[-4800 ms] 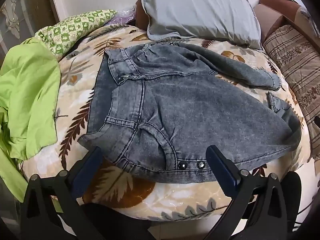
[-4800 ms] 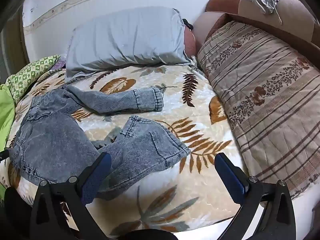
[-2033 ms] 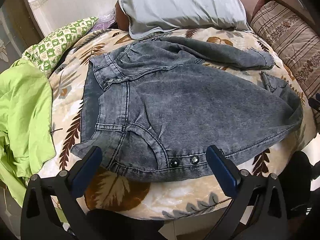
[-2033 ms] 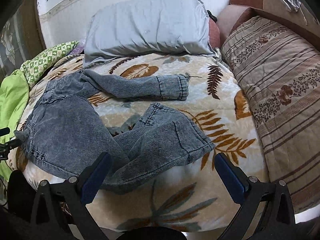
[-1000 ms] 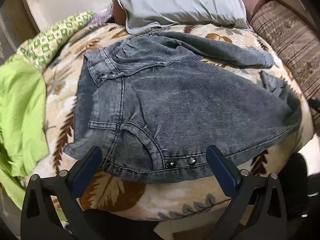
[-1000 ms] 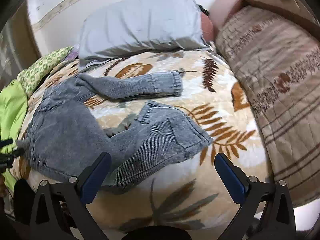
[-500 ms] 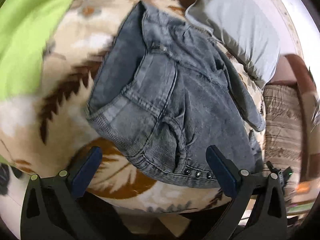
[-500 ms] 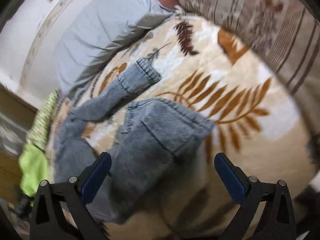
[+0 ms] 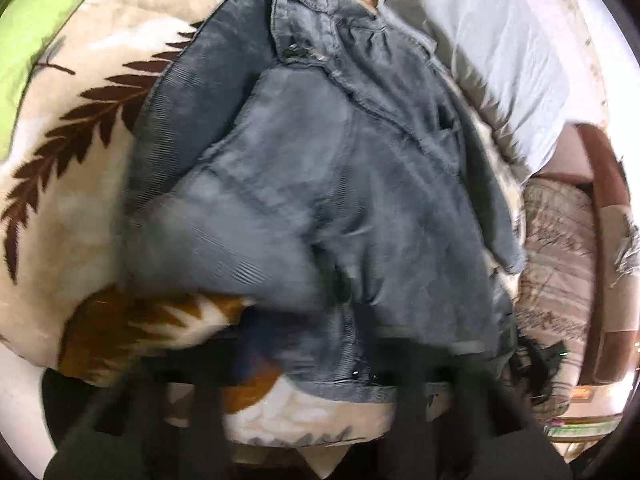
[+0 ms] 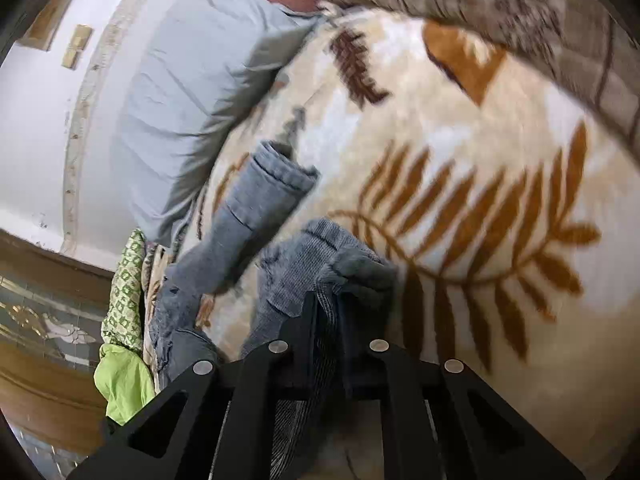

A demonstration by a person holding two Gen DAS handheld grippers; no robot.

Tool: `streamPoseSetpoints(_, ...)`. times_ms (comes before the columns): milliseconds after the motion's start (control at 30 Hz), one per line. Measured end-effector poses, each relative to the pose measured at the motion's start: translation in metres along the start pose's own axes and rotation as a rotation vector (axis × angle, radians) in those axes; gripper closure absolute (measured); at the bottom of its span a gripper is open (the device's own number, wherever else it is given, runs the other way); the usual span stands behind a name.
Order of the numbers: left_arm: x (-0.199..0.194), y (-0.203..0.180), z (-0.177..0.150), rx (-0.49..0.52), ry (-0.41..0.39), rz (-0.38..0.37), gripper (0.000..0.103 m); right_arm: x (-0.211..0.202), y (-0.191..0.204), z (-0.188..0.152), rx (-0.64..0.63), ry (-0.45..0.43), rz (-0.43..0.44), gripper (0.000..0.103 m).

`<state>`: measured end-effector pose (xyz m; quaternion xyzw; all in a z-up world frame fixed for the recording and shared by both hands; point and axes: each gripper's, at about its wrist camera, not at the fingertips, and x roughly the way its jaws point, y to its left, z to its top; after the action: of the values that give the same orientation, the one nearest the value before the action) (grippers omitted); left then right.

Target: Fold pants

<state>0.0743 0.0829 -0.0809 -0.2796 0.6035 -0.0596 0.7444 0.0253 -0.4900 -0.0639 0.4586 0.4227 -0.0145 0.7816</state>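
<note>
Grey washed-denim pants (image 9: 320,184) lie spread on a bed covered with a leaf-patterned blanket (image 9: 80,184). In the left wrist view my left gripper (image 9: 316,356) is a dark blur at the near waistband, by the snap buttons; its jaws look closed on the waistband, though blur hides the fingertips. In the right wrist view my right gripper (image 10: 326,308) is shut on the near pant leg hem (image 10: 320,256), fabric pinched between its jaws. The other pant leg (image 10: 256,208) lies flat toward the pillow.
A grey pillow (image 10: 200,80) lies at the head of the bed, also in the left wrist view (image 9: 500,40). A striped brown cushion (image 10: 520,8) borders the bed. Green cloth (image 9: 36,20) and a green patterned pillow (image 10: 124,284) lie beside the waist end.
Both grippers have tilted and moved in onto the pants. The right gripper went from open above the leg to shut on its hem. The left gripper closed in on the waistband.
</note>
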Motion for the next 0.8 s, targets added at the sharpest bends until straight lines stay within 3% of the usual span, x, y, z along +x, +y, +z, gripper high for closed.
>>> streamPoseSetpoints(100,-0.010,0.002,-0.006,-0.012,-0.009,0.007,0.089,-0.031,0.015,0.007,-0.073,-0.091,0.024,0.097)
streamPoseSetpoints(200,-0.027,0.001,-0.019,0.041,-0.041,0.036,0.090,-0.074,0.031,0.000,-0.169,-0.166,0.023,0.097)
streamPoseSetpoints(333,-0.029,0.011,-0.035,0.070,-0.037,0.093,0.092,-0.097,0.010,-0.029,-0.168,-0.153,-0.011,0.097)
streamPoseSetpoints(467,-0.018,0.020,-0.038,0.069,-0.009,0.118,0.092,-0.080,-0.050,-0.054,-0.023,-0.064,-0.091,0.095)
streamPoseSetpoints(533,-0.029,0.014,-0.041,0.132,-0.016,0.106,0.092,-0.078,-0.059,-0.058,0.007,-0.044,-0.110,0.088)
streamPoseSetpoints(600,-0.051,0.006,-0.044,0.220,-0.064,0.070,0.089,-0.093,-0.052,-0.056,-0.034,-0.096,-0.154,0.087)
streamPoseSetpoints(633,-0.063,0.003,-0.045,0.256,-0.097,0.060,0.081,-0.103,-0.046,-0.051,-0.058,-0.131,-0.169,0.083)
streamPoseSetpoints(667,-0.076,0.000,-0.041,0.282,-0.137,0.055,0.058,-0.115,-0.037,-0.042,-0.092,-0.179,-0.172,0.075)
streamPoseSetpoints(700,-0.085,-0.002,-0.036,0.295,-0.170,0.057,0.043,-0.119,-0.031,-0.038,-0.112,-0.197,-0.168,0.070)
streamPoseSetpoints(733,-0.091,-0.004,-0.027,0.303,-0.203,0.077,0.017,-0.120,-0.022,-0.030,-0.141,-0.204,-0.158,0.059)
streamPoseSetpoints(767,-0.092,-0.006,-0.016,0.305,-0.227,0.103,0.013,-0.116,-0.012,-0.021,-0.172,-0.186,-0.142,0.047)
streamPoseSetpoints(800,-0.090,-0.007,-0.006,0.313,-0.229,0.114,0.013,-0.106,-0.003,-0.012,-0.199,-0.150,-0.121,0.044)
